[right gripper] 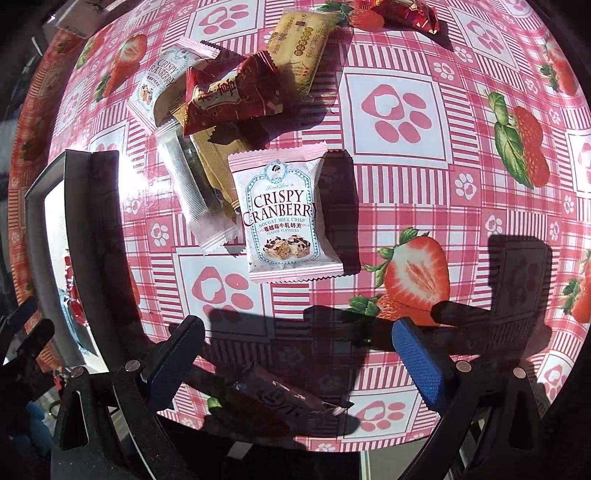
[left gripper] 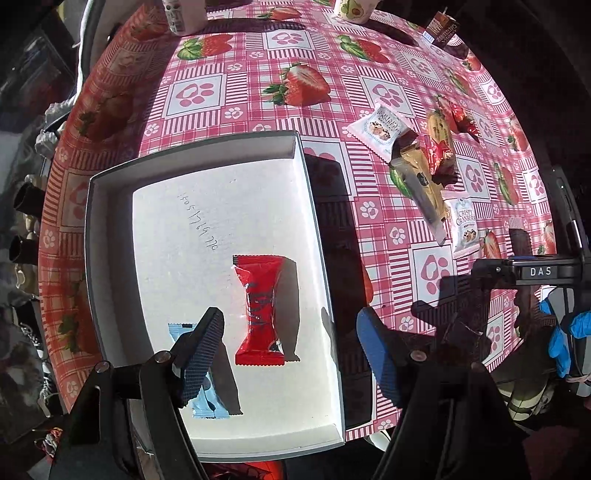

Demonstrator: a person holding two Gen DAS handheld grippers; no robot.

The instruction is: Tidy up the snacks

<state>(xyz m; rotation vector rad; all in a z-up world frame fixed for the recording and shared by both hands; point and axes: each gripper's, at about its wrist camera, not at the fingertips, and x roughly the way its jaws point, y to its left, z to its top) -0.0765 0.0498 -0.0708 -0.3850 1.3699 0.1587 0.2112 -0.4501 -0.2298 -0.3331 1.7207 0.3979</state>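
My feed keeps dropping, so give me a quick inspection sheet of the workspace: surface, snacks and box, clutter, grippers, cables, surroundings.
Surface: round table under a pink strawberry tablecloth, sunlit, with hard shadows.
Job's things: white box holds a red packet and a blue packet. Loose pile outside the box includes a cranberry packet, a dark red packet and a tan packet.
Clutter: bottle, cup and small carton at the far edge.
Grippers: left gripper open above the box; right gripper open above the table; both empty.
Cables: nothing seen.
Surroundings: dark, unclear.
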